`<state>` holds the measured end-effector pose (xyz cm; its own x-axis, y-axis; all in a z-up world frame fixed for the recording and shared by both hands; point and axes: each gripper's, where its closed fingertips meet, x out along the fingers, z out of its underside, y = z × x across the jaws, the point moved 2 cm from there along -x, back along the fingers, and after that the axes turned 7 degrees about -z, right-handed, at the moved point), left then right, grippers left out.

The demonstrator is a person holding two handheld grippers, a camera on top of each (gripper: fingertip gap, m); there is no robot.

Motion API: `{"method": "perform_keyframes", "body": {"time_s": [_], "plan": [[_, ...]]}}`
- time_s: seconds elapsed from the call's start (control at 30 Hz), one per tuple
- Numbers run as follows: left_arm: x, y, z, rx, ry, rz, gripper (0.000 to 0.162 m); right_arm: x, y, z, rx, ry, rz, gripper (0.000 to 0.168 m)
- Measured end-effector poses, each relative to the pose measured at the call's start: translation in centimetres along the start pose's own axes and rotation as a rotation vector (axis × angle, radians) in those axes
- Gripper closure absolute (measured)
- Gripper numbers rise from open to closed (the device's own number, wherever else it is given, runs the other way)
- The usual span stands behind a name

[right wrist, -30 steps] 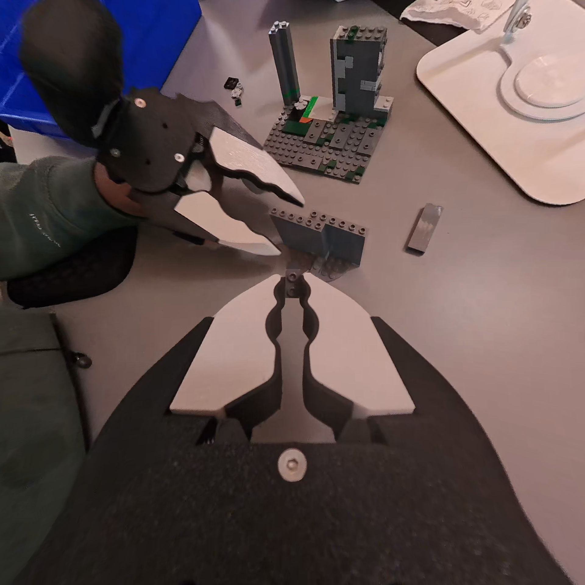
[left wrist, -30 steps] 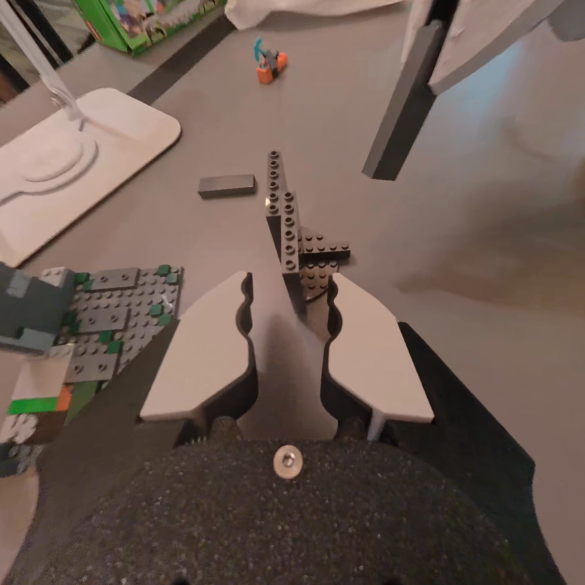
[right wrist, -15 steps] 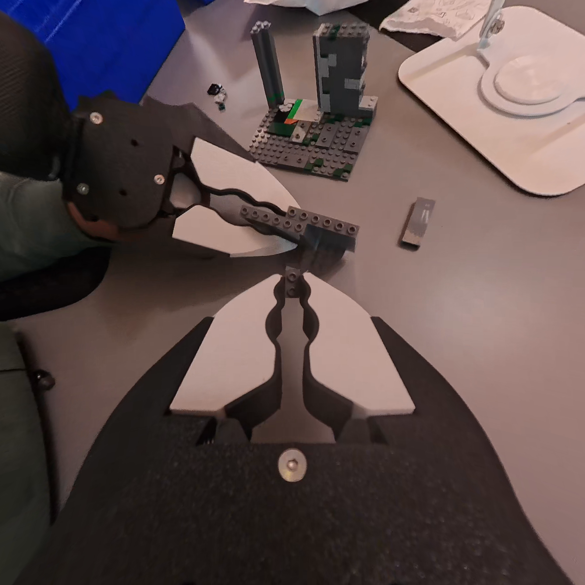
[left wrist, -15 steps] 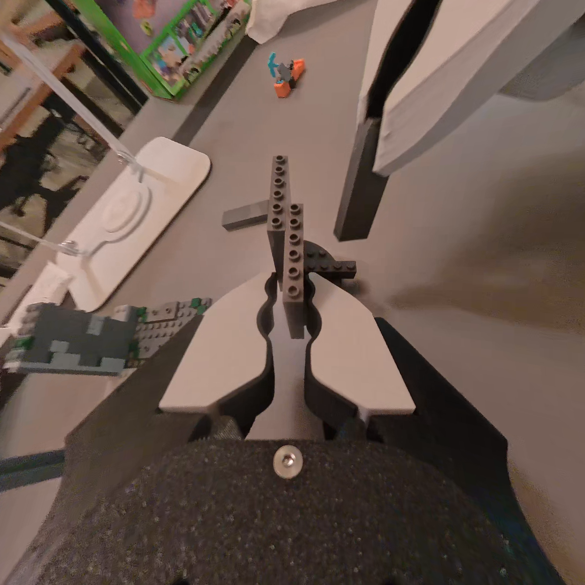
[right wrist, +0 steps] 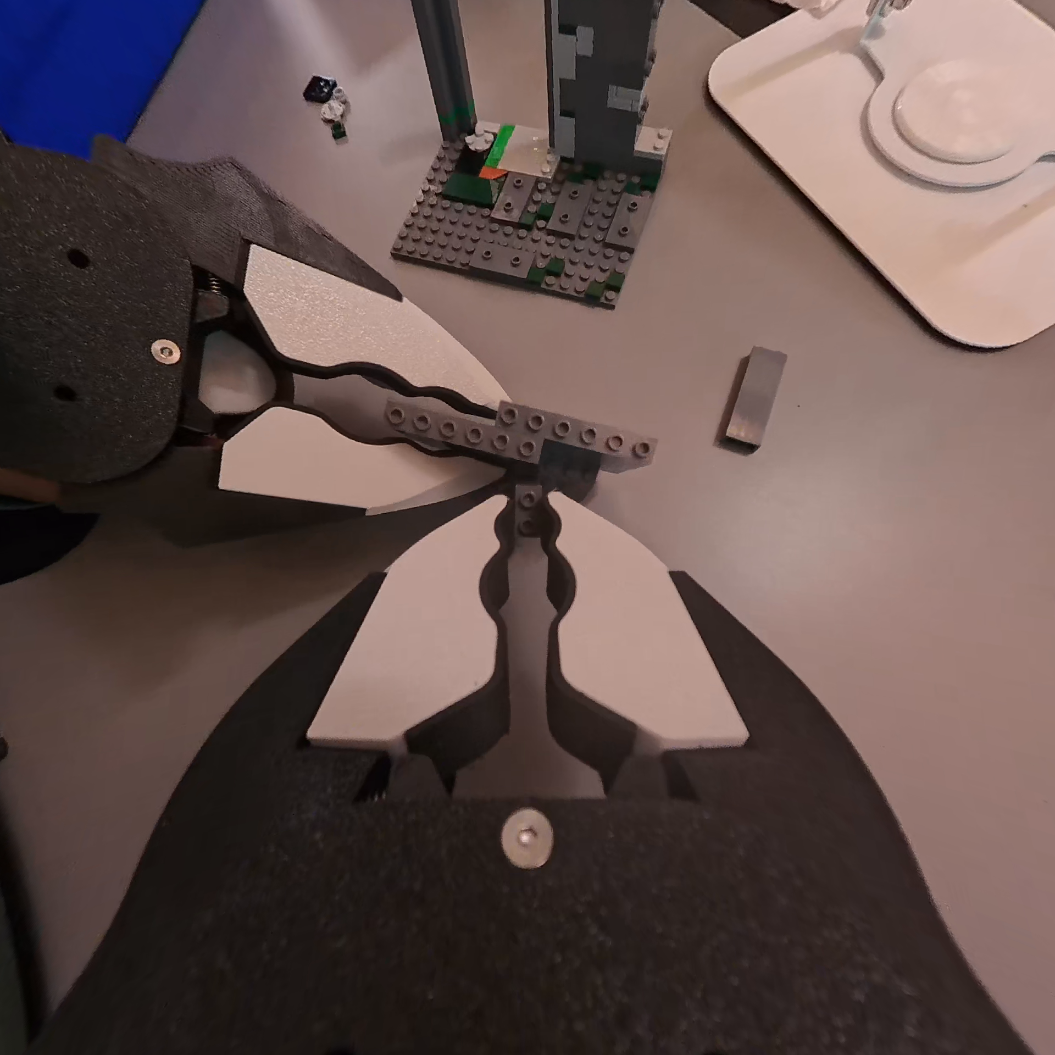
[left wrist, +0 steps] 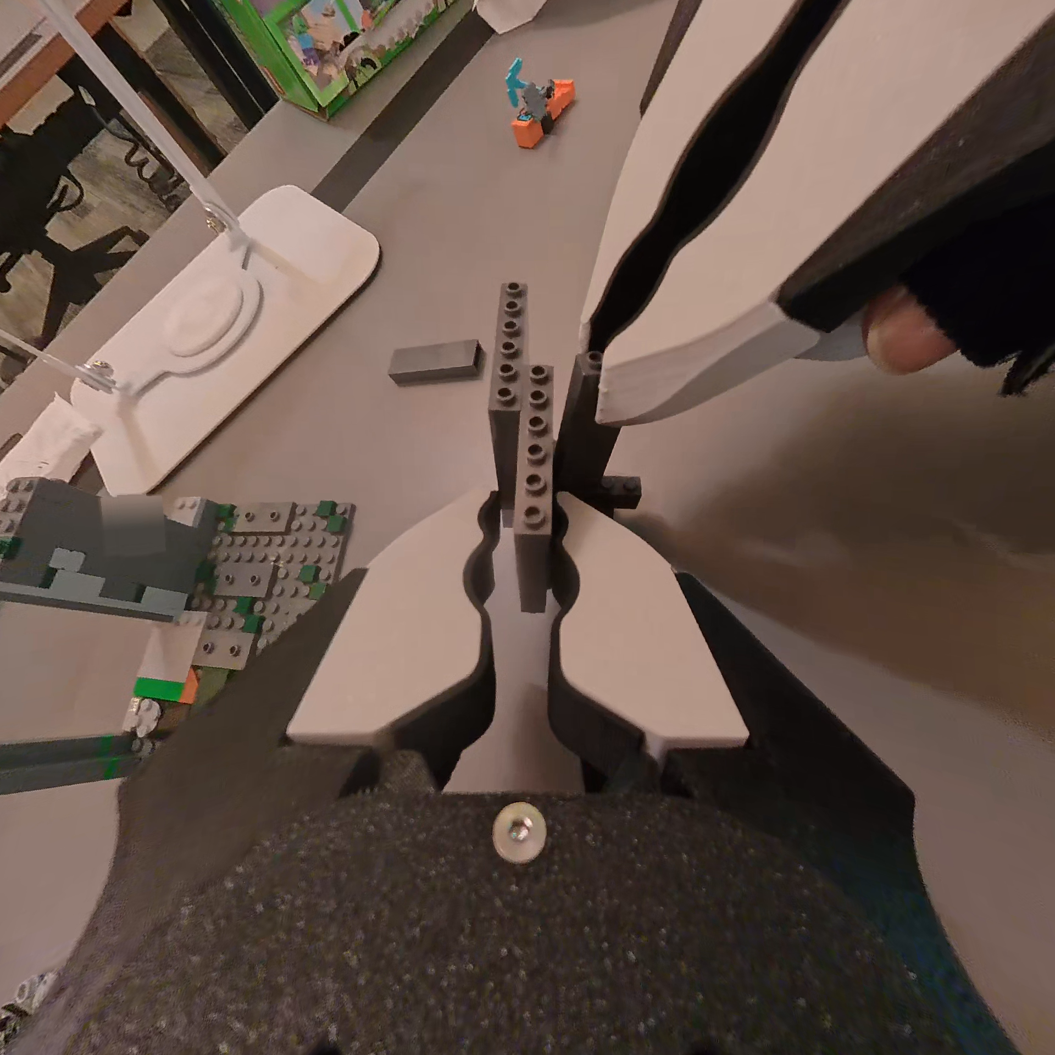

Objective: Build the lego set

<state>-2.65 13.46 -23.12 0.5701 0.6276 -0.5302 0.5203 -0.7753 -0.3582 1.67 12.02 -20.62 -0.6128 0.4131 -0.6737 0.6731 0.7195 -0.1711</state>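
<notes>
Left gripper (left wrist: 528, 516): jaws nearly closed, clamped on the near end of a dark grey brick wall (left wrist: 534, 451) made of two long studded bricks set side by side and staggered. The wall stands on edge, studs facing the camera, just above the grey table (left wrist: 799, 514).

Right gripper (right wrist: 528, 505): jaws drawn narrow, pinching a slim dark grey brick (right wrist: 528, 510) with two studs showing between the tips. In the left wrist view this brick (left wrist: 588, 422) stands upright, touching the right side of the wall. Cannot tell whether it is pressed home. A bare fingertip (left wrist: 899, 342) shows at the right gripper's edge.

Beyond the grippers: a loose dark grey tile (right wrist: 753, 402) lies flat on the table, apart from the wall. Farther on, the grey baseplate build (right wrist: 525, 228) with green patches, a thin pillar and a broader tower rising from its far edge. A white stand base (right wrist: 856, 217) sits to its right. Far side in the left wrist view: a small orange and teal figure (left wrist: 539, 111) and a green box (left wrist: 337, 51).
</notes>
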Motion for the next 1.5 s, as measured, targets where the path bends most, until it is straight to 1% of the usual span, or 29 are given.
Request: {"method": "perform_keyframes", "body": {"time_s": [0.23, 0.4, 0.47, 0.7, 0.87, 0.97, 1.03, 1.07, 1.13, 1.23, 1.33, 1.43, 1.5], "plan": [[0.4, 0.2, 0.7, -0.072, -0.031, 0.042, 0.147, 0.9, 0.0, 0.0, 0.041, -0.053, 0.012, 0.161], [0.6, 0.1, 1.0, -0.132, -0.037, 0.062, 0.147, 1.4, 0.0, 0.0, 0.081, -0.049, 0.011, 0.161], [0.6, 0.1, 1.0, -0.154, -0.036, 0.068, 0.147, 1.8, -0.2, 0.2, 0.101, -0.052, -0.009, 0.153], [0.8, 0.0, 1.5, -0.205, -0.047, 0.082, 0.146, 2.0, -0.4, 0.5, 0.106, -0.012, -0.024, 0.152], [0.9, 0.2, 1.7, -0.224, -0.056, 0.094, 0.147, 1.8, 0.0, 1.0, 0.105, -0.001, -0.021, 0.152], [0.9, 0.3, 1.8, -0.223, -0.057, 0.097, 0.147, 2.0, 0.1, 1.6, 0.097, -0.029, -0.026, 0.159], [0.7, 0.6, 1.9, -0.225, -0.053, 0.11, 0.146, 1.6, 0.1, 1.5, 0.074, -0.015, -0.033, 0.157], [0.5, 0.8, 1.8, -0.229, -0.05, 0.124, 0.145, 1.1, 0.1, 1.5, 0.062, -0.007, -0.04, 0.155], [-0.1, 1.4, 1.9, -0.244, -0.044, 0.166, 0.134, -0.1, 0.4, 1.8, 0.041, 0.008, -0.041, 0.154], [-1.7, 2.0, 2.0, -0.255, -0.039, 0.214, 0.124, -1.8, 0.8, 3.2, 0.023, 0.004, -0.063, 0.151], [-3.8, 3.0, 1.9, -0.302, -0.007, 0.305, 0.123, -2.4, -0.2, 3.5, 0.015, 0.049, -0.124, 0.149], [-5.7, 4.1, 1.7, -0.276, 0.051, 0.377, 0.127, -2.0, -0.7, 2.3, -0.076, 0.064, -0.128, 0.147], [-6.7, 3.9, 1.7, -0.263, 0.066, 0.355, 0.126, -1.5, -1.0, 1.3, -0.097, 0.021, -0.137, 0.143]]}}
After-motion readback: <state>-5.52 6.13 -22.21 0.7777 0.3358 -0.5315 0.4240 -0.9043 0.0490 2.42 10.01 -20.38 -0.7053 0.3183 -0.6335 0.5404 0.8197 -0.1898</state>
